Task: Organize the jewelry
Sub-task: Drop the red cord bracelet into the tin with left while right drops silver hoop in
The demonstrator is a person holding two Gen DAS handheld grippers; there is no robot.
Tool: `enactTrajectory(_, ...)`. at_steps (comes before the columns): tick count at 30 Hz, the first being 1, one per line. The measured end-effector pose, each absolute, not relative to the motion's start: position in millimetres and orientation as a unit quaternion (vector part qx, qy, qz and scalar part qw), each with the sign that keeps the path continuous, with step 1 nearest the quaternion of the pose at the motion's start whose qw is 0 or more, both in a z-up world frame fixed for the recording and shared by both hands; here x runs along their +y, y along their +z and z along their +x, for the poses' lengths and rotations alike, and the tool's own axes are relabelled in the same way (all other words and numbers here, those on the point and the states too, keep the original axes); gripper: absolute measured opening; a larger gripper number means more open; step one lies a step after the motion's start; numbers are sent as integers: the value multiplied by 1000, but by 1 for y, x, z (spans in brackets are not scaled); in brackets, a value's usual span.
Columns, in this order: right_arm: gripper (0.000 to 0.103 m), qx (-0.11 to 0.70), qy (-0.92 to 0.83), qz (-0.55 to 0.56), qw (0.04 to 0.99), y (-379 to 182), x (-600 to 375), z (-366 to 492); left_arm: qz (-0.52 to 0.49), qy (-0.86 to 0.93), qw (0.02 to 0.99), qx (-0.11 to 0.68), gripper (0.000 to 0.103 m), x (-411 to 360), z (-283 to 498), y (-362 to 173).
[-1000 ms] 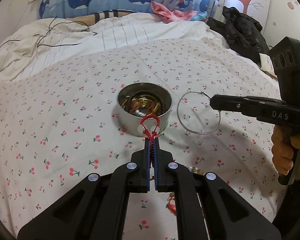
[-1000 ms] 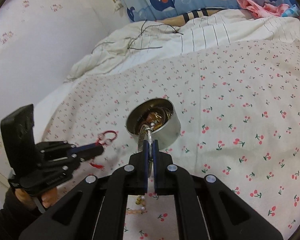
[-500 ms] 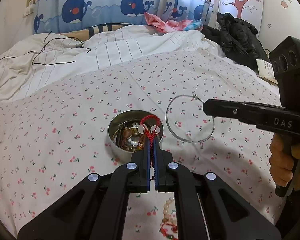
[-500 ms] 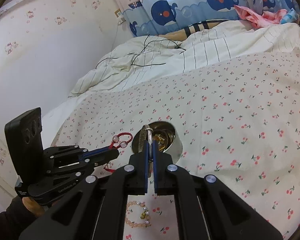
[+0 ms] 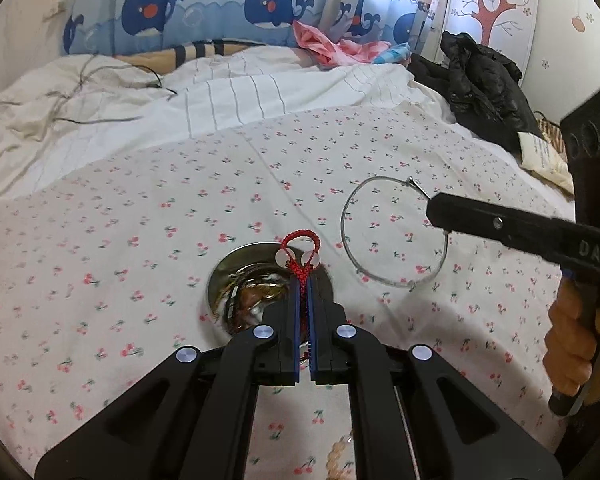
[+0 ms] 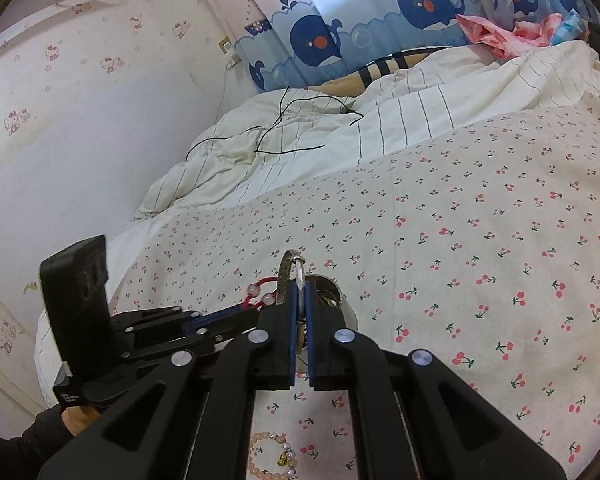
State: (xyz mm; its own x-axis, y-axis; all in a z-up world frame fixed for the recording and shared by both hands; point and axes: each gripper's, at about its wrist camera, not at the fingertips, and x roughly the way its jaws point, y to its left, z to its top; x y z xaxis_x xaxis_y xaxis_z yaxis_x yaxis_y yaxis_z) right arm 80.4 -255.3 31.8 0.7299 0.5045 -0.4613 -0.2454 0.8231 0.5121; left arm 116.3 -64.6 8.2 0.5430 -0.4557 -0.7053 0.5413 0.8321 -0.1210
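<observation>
Moved: both my claws have come back toward me from the tin [image 5: 236, 280].
Left claw [image 5: 305, 280]: clamped on red cord bracelet [image 5: 300, 246].
Right claw [image 6: 300, 296]: clamped on wire hoop [image 5: 394, 232].

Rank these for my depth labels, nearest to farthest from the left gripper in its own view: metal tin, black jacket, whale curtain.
1. metal tin, just beyond the left gripper fingertips
2. black jacket, far right on the bed
3. whale curtain, along the back wall

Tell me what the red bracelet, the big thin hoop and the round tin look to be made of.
Red bracelet: braided cord, matte, with two pale translucent beads, perhaps glass or stone. Hoop: thin silvery wire, likely metal, glinting. Tin: shiny metal, mirror-like rim.
</observation>
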Motion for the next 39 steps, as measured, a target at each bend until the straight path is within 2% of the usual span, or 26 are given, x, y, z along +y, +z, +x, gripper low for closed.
enactTrajectory(11, 5, 311, 207, 213, 903, 27, -252, 81, 26, -289, 849, 441, 5, -68, 143, -27)
enactTrajectory(13, 5, 312, 206, 211, 903, 26, -251, 81, 23, -286, 848, 445, 17, -68, 145, -28)
enactTrajectory(15, 5, 315, 205, 211, 902, 25, -250, 82, 11, -280, 854, 439, 44, -64, 145, -26)
enactTrajectory(17, 5, 317, 202, 211, 902, 23, -248, 83, 2, -269, 860, 433, 55, -58, 145, -22)
enactTrajectory(23, 5, 329, 215, 226, 891, 16, -241, 99, -27, -232, 879, 415, 58, -26, 147, 1)
enactTrajectory(25, 5, 338, 225, 223, 886, 12, -231, 104, -45, -214, 886, 409, 63, -9, 143, 10)
enactTrajectory(28, 5, 353, 236, 214, 880, 5, -215, 112, -67, -191, 891, 406, 67, 11, 136, 17)
enactTrajectory(31, 5, 365, 234, 202, 878, -4, -199, 125, -69, -177, 896, 401, 71, 24, 124, 19)
enactTrajectory(37, 6, 402, 177, 144, 887, -19, -176, 148, -65, -173, 893, 411, 73, 28, 120, 11)
enactTrajectory(38, 8, 409, 168, 133, 887, -22, -175, 149, -63, -172, 892, 414, 73, 27, 121, 9)
enactTrajectory(39, 25, 412, 156, 125, 889, -25, -176, 149, -59, -172, 891, 416, 73, 27, 120, 8)
